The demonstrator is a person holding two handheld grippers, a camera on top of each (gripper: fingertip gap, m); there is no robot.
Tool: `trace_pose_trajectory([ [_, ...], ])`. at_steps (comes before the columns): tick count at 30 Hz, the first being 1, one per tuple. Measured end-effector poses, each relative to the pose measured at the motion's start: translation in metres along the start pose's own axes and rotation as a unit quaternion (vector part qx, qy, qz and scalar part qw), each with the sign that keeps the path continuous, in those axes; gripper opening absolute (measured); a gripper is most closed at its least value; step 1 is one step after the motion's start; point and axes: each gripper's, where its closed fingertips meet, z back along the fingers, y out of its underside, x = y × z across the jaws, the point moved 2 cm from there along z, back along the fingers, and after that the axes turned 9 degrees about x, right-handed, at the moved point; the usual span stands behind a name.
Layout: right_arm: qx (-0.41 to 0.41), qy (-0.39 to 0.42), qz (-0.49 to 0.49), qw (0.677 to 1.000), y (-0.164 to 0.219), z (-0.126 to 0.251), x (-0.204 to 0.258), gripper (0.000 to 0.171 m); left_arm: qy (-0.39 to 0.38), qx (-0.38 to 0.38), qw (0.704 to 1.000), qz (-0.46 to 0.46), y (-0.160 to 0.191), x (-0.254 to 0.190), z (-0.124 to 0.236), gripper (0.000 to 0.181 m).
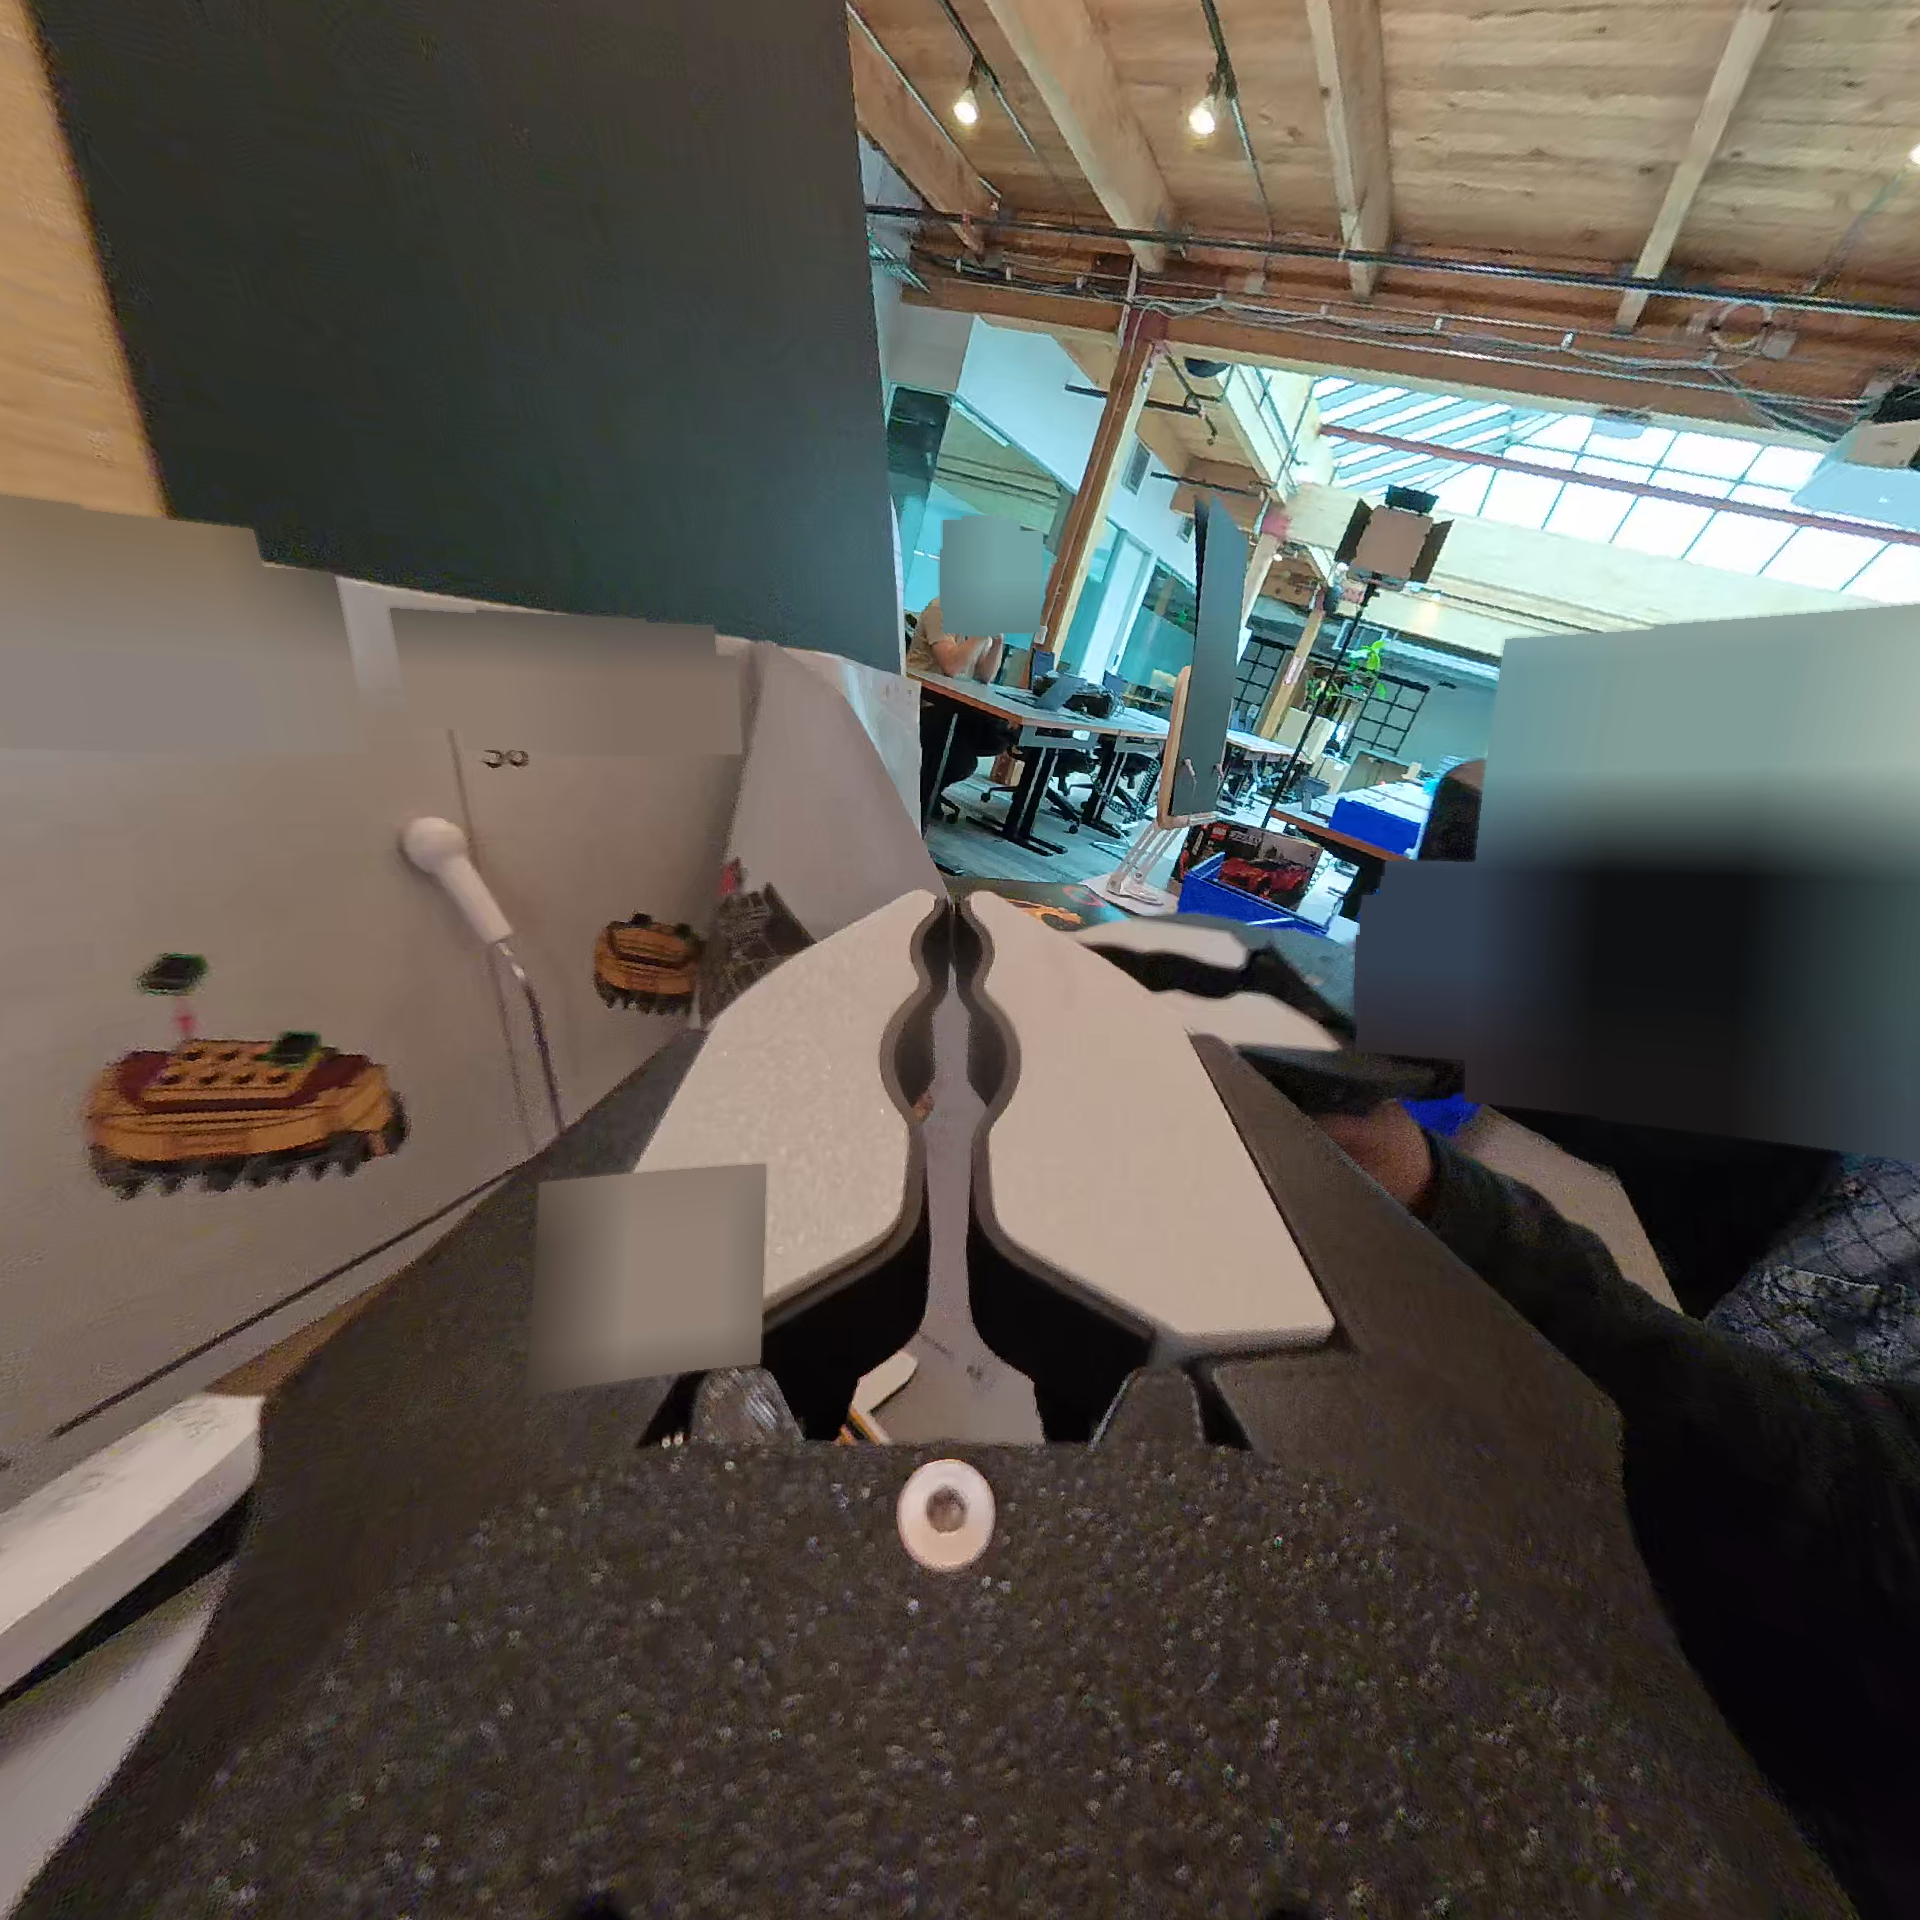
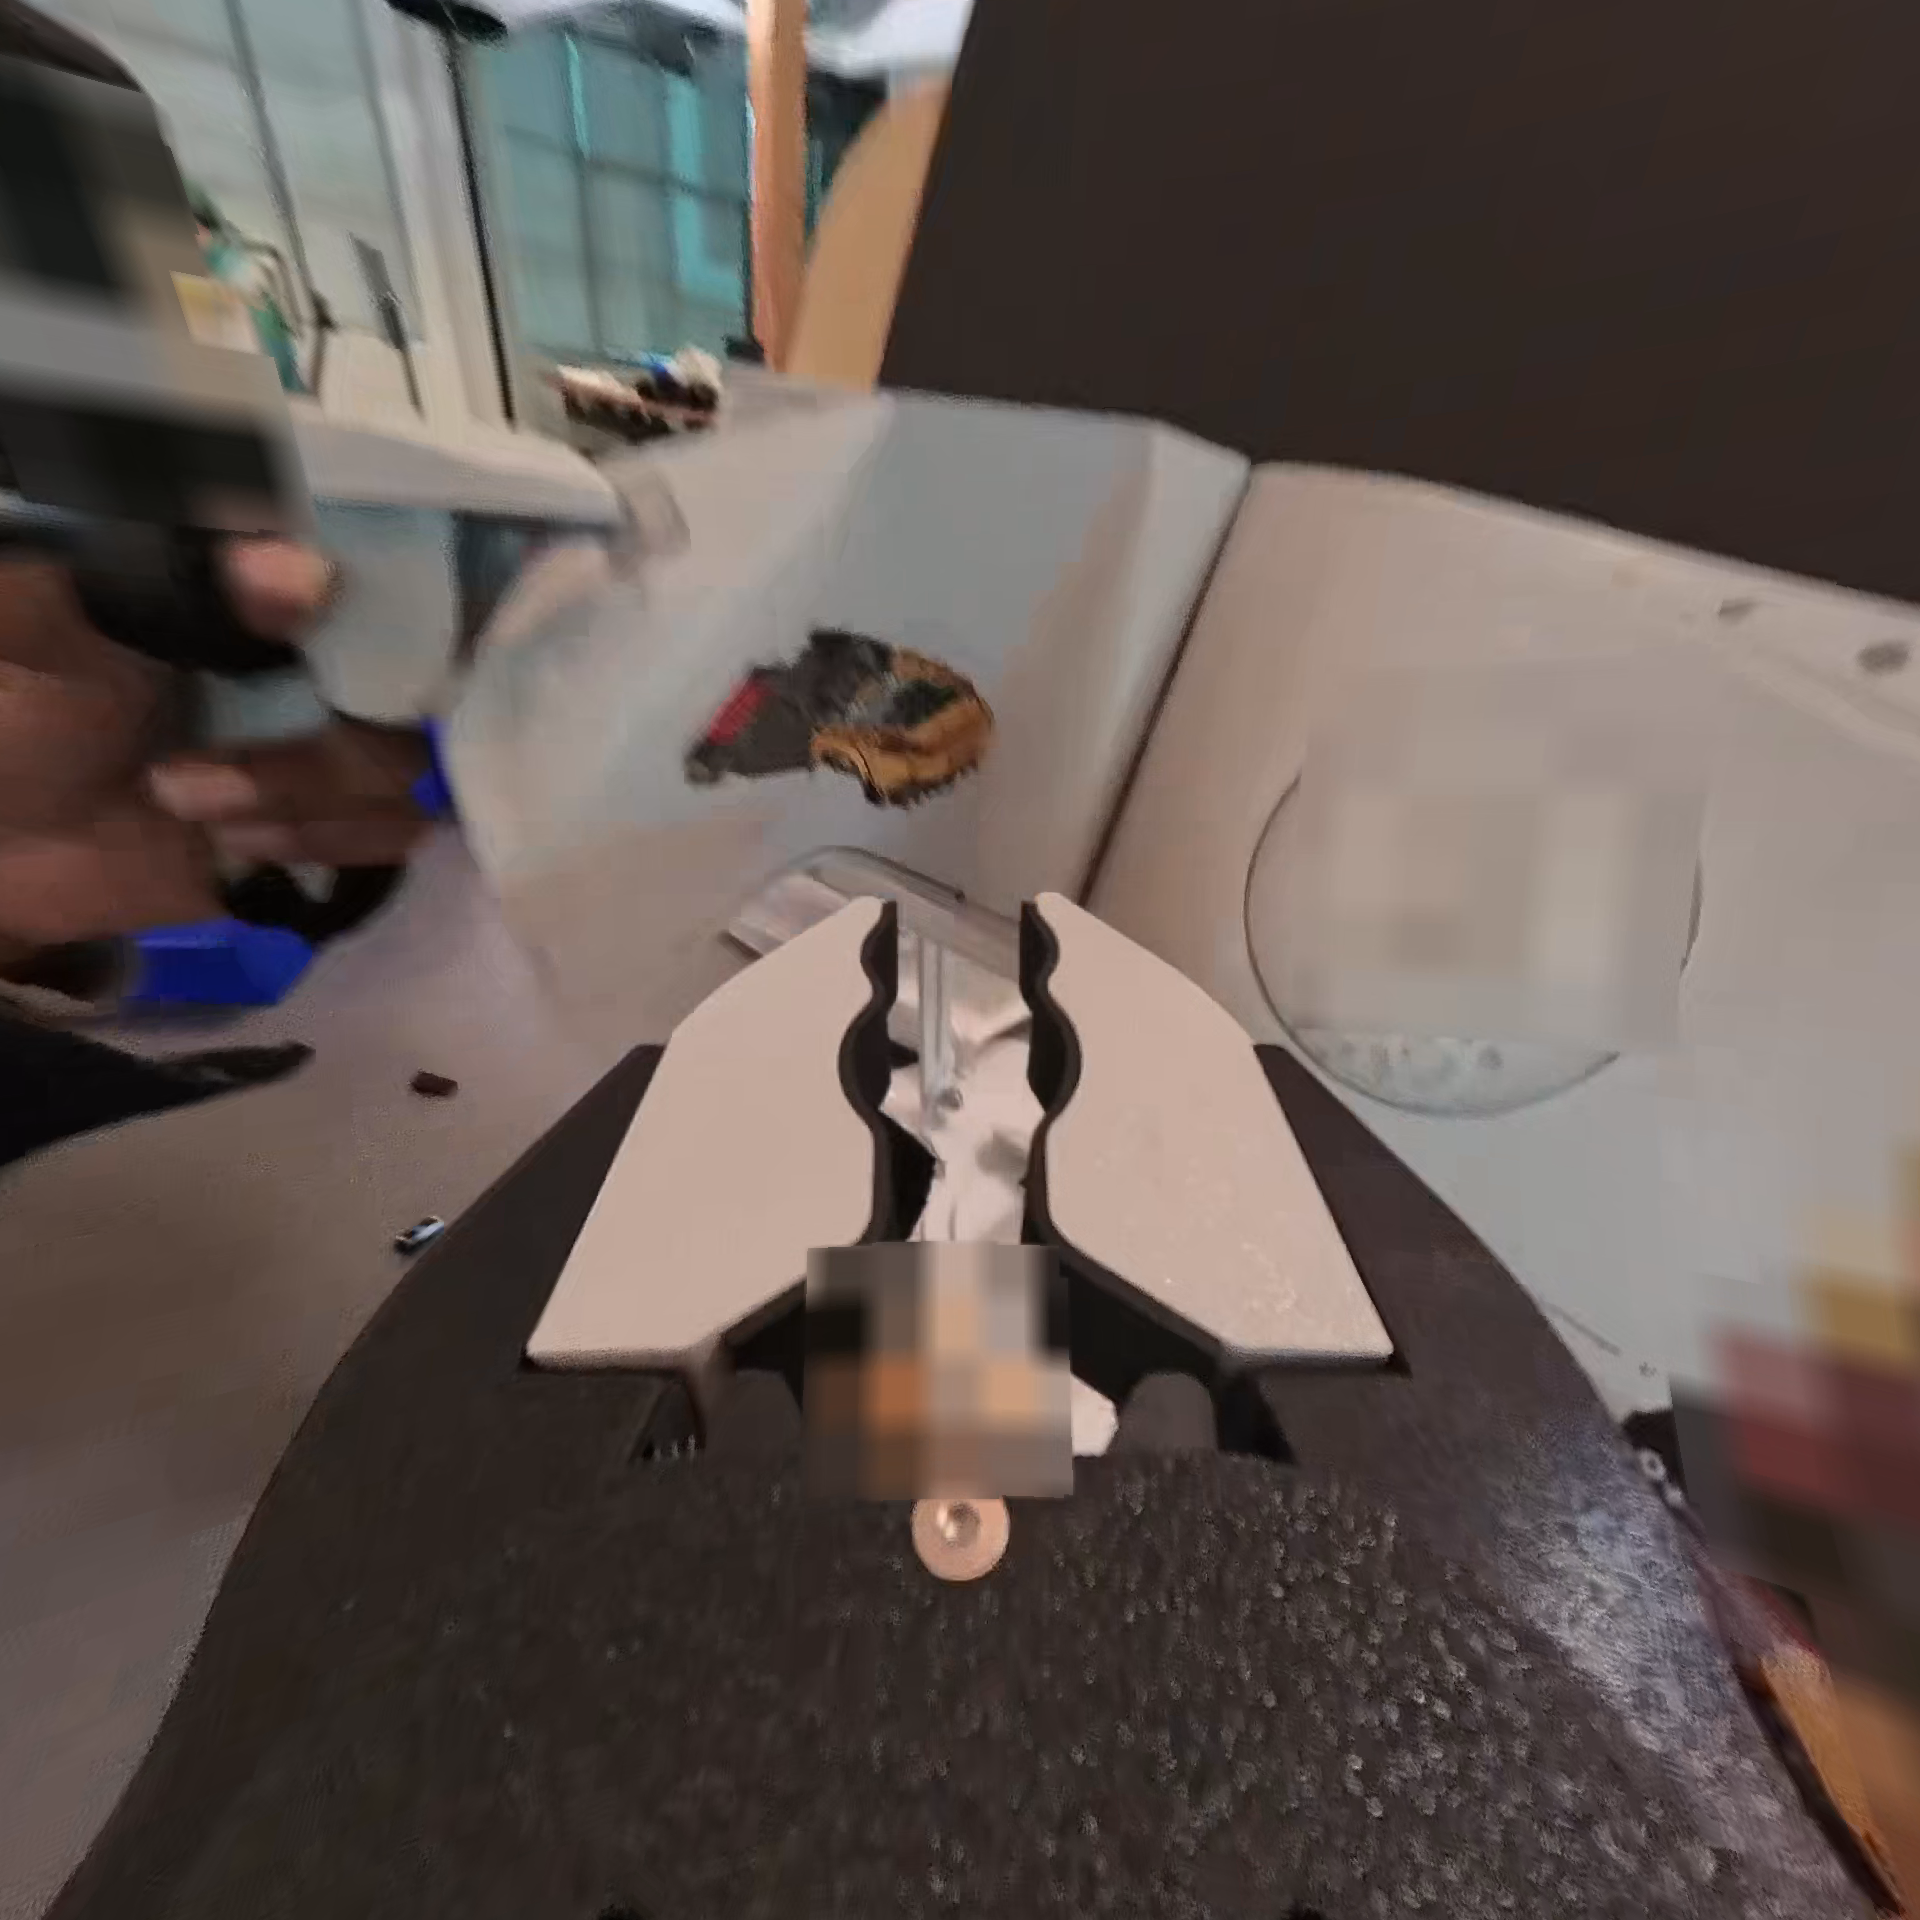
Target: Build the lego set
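Note:
The Lego instruction booklet (image 1: 312, 935) stands open, its pages printed with pictures of a tan and dark build. My left gripper (image 1: 954, 916) is shut on the edge of one booklet page, seen edge-on as a thin grey strip between the fingers. In the right wrist view the left gripper (image 2: 634, 509), blurred and held by a hand, lifts that page (image 2: 831, 623). My right gripper (image 2: 956, 914) is open and empty, low over the table in front of a clear plastic stand (image 2: 894, 883). It also shows in the left wrist view (image 1: 1195, 961).
Two small loose Lego pieces (image 2: 433, 1084) lie on the grey table left of my right gripper. A blue bin (image 2: 208, 966) sits at the left. A clear round dish (image 2: 1455, 1049) is at the right. A dark board (image 1: 468, 312) stands behind the booklet. The grippers' ends are close to 11 cm from one another.

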Motion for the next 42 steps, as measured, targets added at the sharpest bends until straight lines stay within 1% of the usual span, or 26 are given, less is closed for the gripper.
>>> trace_pose_trajectory([
  [2,0.016,0.034,-0.001,0.999,0.011,-0.017,-0.003,0.018,-0.006,-0.012,1.0,0.002,-0.005,0.003,0.009,0.0],
  [5,0.037,0.037,0.017,0.998,0.016,-0.044,0.014,0.018,0.002,-0.01,1.0,0.008,-0.004,0.003,0.011,0.0],
  [7,0.033,0.05,0.025,0.998,0.011,-0.054,0.024,0.018,0.013,-0.012,1.0,0.0,-0.005,-0.001,0.012,0.002],
  [10,0.036,0.048,0.039,0.997,0.011,-0.06,0.035,0.019,0.044,-0.037,0.998,-0.033,-0.014,-0.01,0.02,0.008],
  [12,0.035,0.062,0.051,0.996,0.013,-0.06,0.034,0.019,0.009,-0.064,0.997,-0.031,-0.021,0.005,0.031,0.012],
  [14,0.034,0.072,0.054,0.995,0.012,-0.059,0.03,0.019,-0.077,-0.077,0.994,-0.012,-0.021,0.037,0.046,0.011],
  [15,0.036,0.076,0.052,0.995,0.012,-0.059,0.028,0.019,-0.127,-0.07,0.989,-0.01,-0.017,0.054,0.052,0.009],
  [16,0.037,0.081,0.053,0.995,0.011,-0.059,0.026,0.019,-0.157,-0.059,0.986,-0.012,-0.012,0.066,0.054,0.007],
  [17,0.038,0.086,0.057,0.994,0.009,-0.059,0.024,0.019,-0.161,-0.047,0.986,-0.009,-0.005,0.072,0.052,0.006],
  [18,0.037,0.091,0.06,0.993,0.008,-0.058,0.022,0.019,-0.141,-0.031,0.989,0.009,0.002,0.073,0.044,0.006],
  [20,0.036,0.101,0.061,0.992,0.006,-0.056,0.016,0.019,-0.045,-0.004,0.998,0.042,0.013,0.054,0.021,0.009],
  [21,0.034,0.107,0.06,0.992,0.005,-0.054,0.012,0.019,0.001,0.001,0.999,0.039,0.013,0.039,0.012,0.007],
  [24,0.028,0.128,0.059,0.99,0.005,-0.045,0.0,0.018,0.092,0.003,0.996,-0.014,0.012,-0.002,-0.005,0.006],
  [25,0.025,0.137,0.058,0.989,0.004,-0.041,-0.005,0.017,0.113,0.006,0.993,-0.027,0.012,-0.011,-0.006,0.006],
  [26,0.022,0.141,0.055,0.988,0.003,-0.038,-0.01,0.017,0.11,0.0,0.993,-0.031,0.01,-0.011,-0.006,0.006],
  [29,0.026,0.152,0.044,0.987,0.004,-0.034,-0.022,0.017,-0.002,-0.052,0.999,0.009,-0.002,0.03,0.009,0.0],
  [31,0.038,0.175,0.046,0.983,0.008,-0.032,-0.032,0.017,-0.084,-0.072,0.992,0.054,-0.003,0.063,0.024,0.0],
  [32,0.045,0.183,0.046,0.981,0.01,-0.032,-0.037,0.017,-0.125,-0.065,0.988,0.059,-0.001,0.076,0.029,0.0],
  [34,0.046,0.187,0.039,0.981,0.012,-0.031,-0.042,0.017,-0.179,-0.015,0.983,0.033,0.006,0.09,0.027,0.003],
  [37,0.039,0.185,0.03,0.982,0.012,-0.03,-0.045,0.017,-0.173,0.081,0.982,-0.009,0.022,0.084,0.001,0.016],
  [39,0.038,0.181,0.025,0.983,0.012,-0.03,-0.046,0.017,-0.191,0.118,0.973,-0.045,0.03,0.083,-0.015,0.019],
  [41,0.034,0.172,0.019,0.984,0.011,-0.029,-0.045,0.017,-0.208,0.137,0.966,-0.072,0.034,0.084,-0.029,0.018],
  [42,0.032,0.167,0.016,0.985,0.01,-0.028,-0.045,0.017,-0.215,0.143,0.963,-0.079,0.035,0.084,-0.034,0.013],
])
